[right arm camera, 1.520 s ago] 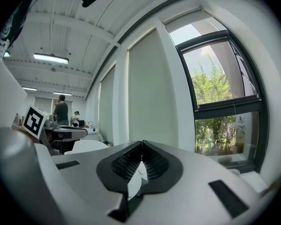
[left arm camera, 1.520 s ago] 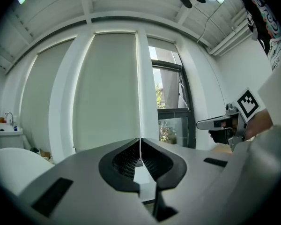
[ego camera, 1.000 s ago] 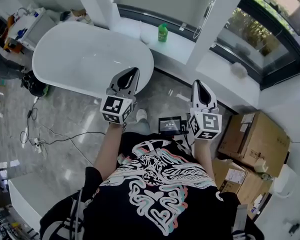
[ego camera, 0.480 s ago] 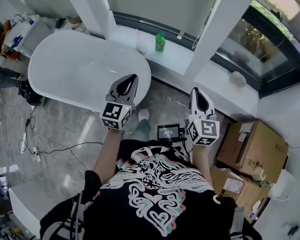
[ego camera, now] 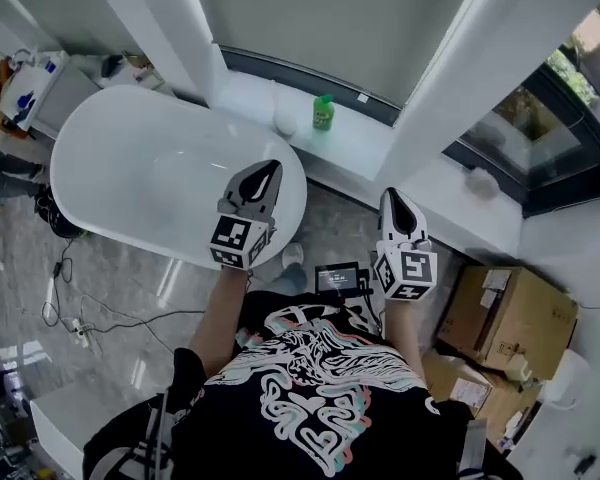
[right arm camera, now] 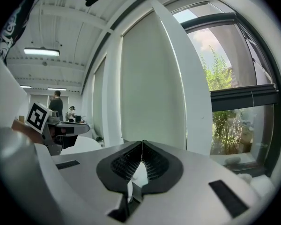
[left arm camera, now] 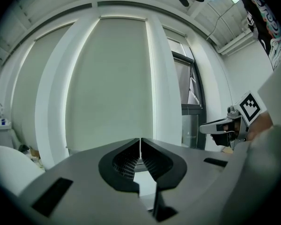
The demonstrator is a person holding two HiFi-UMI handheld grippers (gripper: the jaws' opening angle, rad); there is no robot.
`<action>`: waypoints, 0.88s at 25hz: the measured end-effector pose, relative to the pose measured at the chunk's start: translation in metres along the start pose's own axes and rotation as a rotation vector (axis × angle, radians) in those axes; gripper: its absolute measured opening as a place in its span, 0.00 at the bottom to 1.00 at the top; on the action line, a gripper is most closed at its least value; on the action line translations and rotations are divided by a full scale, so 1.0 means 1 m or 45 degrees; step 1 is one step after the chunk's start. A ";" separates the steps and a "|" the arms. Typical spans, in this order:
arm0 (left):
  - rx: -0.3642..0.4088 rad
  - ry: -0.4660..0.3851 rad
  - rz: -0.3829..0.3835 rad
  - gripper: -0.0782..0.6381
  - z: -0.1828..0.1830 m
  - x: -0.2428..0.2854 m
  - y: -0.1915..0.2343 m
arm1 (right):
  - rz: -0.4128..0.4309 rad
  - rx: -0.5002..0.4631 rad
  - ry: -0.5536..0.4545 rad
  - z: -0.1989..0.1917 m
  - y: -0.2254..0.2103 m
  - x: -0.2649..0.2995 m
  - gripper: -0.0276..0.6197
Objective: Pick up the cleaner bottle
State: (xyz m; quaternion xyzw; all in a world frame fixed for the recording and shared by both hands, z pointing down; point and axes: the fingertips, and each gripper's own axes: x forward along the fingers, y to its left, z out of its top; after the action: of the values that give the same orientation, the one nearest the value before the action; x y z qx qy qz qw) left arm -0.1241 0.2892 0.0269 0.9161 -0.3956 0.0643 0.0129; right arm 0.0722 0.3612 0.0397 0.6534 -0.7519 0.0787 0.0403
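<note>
A small green cleaner bottle [ego camera: 323,113] stands upright on the white window ledge [ego camera: 360,138] beyond the bathtub. My left gripper [ego camera: 267,169] hovers over the tub's right end, shut and empty, well short of the bottle. My right gripper [ego camera: 395,197] hangs over the grey floor beside the ledge, also shut with nothing in it. In the left gripper view the jaws [left arm camera: 140,144] meet tip to tip before a pale blind. In the right gripper view the jaws [right arm camera: 142,146] are closed too. Neither gripper view shows the bottle.
A white oval bathtub [ego camera: 130,183] fills the left. A white cup-like object [ego camera: 285,123] sits on the ledge left of the bottle. White pillars [ego camera: 450,68] flank the window. Cardboard boxes [ego camera: 505,318] stand at right, cables [ego camera: 70,288] lie on the floor at left.
Both grippers and the person have moved forward toward the window ledge. The bottle and tub now appear lower and nearer in the head view. Both grippers stayed shut.
</note>
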 end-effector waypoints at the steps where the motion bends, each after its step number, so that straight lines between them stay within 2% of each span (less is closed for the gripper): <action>1: -0.004 0.002 -0.002 0.14 0.001 0.007 0.008 | 0.000 0.002 0.007 0.001 0.001 0.010 0.09; 15: -0.063 0.047 -0.076 0.14 -0.014 0.093 0.105 | -0.026 0.021 0.092 0.000 0.006 0.139 0.09; 22: -0.078 0.066 -0.100 0.14 -0.021 0.115 0.125 | 0.041 0.074 0.047 0.007 0.014 0.163 0.09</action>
State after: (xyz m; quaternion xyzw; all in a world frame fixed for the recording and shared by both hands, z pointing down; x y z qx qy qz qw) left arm -0.1390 0.1216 0.0594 0.9282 -0.3605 0.0753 0.0535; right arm 0.0353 0.2028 0.0584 0.6404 -0.7589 0.1133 0.0339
